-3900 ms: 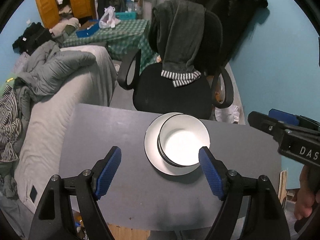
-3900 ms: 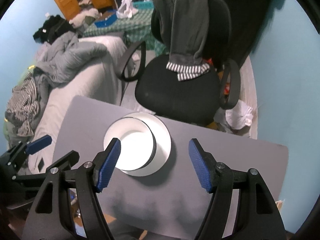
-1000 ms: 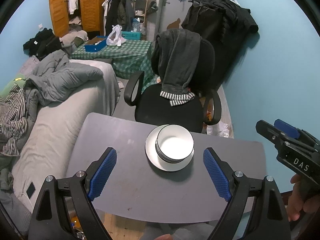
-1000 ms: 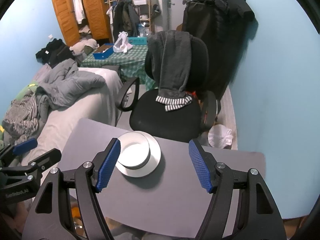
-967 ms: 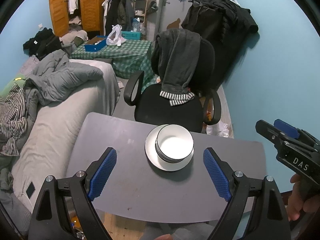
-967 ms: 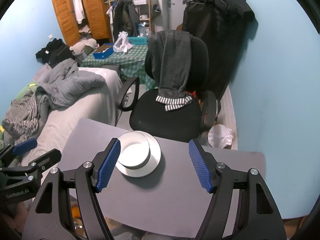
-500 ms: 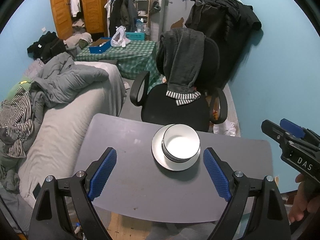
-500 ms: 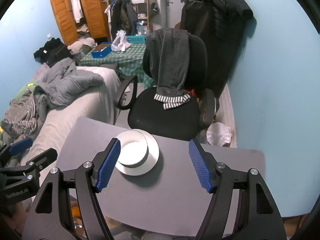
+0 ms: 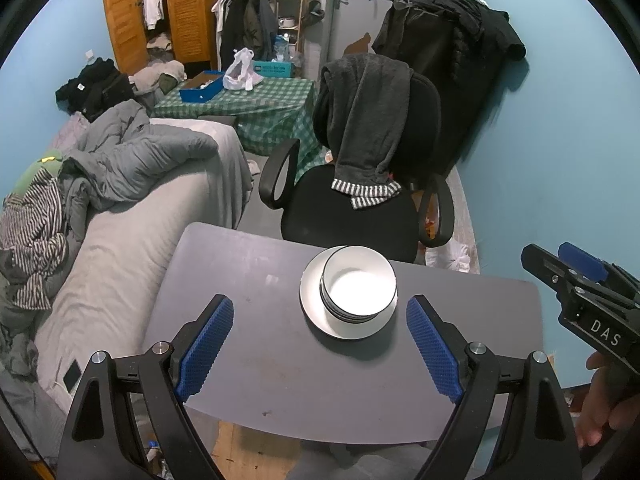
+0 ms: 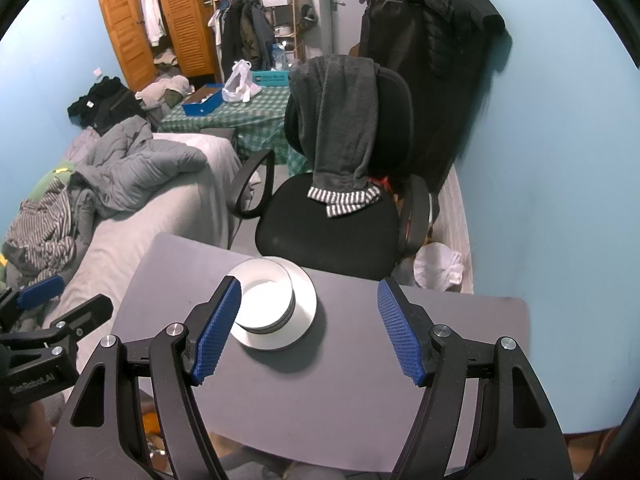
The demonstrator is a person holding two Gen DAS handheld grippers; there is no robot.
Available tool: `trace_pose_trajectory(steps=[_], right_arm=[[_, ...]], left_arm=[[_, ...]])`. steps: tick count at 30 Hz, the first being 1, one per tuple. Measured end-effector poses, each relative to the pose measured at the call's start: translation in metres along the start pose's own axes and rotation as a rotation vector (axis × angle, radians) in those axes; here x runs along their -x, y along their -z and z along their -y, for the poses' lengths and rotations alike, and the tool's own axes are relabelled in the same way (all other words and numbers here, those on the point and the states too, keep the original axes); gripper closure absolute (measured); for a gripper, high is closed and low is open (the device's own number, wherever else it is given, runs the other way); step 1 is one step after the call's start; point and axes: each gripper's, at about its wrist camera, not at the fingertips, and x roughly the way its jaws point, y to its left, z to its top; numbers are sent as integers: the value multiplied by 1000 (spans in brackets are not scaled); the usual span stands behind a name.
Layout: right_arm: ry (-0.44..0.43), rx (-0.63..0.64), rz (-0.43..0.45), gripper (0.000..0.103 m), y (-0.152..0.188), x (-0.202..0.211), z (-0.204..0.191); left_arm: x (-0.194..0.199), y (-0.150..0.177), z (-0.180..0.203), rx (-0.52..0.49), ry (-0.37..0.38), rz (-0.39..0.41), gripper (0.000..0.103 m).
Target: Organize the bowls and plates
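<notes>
A stack of white bowls (image 9: pixel 359 289) (image 10: pixel 266 300) with dark rims rests on a white plate (image 9: pixel 312 308) (image 10: pixel 306 306) near the far edge of the small grey table (image 9: pixel 280 380) (image 10: pixel 340 392). My left gripper (image 9: pixel 319 342) hovers high above the table's near side, open and empty, with the stack beyond its blue pads. My right gripper (image 10: pixel 310 328) is also open and empty, well above the table; its left pad overlaps the bowls in its view. The right gripper's side shows at the right edge of the left wrist view, held by a hand (image 9: pixel 604 412).
A black office chair (image 9: pixel 352 208) (image 10: pixel 328 216) draped with a grey garment stands just past the table. A bed (image 9: pixel 108 232) with rumpled bedding lies left. A blue wall (image 9: pixel 560 140) is close on the right. A green checked table and wardrobe stand farther back.
Over the last four seconds both grippers have risen and drawn back from the stack, so the plate and bowls look smaller. In the last second the views shifted only slightly.
</notes>
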Motion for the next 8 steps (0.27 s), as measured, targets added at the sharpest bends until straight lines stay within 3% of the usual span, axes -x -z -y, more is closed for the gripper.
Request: trace_pose_trajectory(steps=[8], right_arm=[[-1, -2, -3, 33, 0, -1, 2]], left_arm=[[3, 1, 3, -7, 20, 9, 14]])
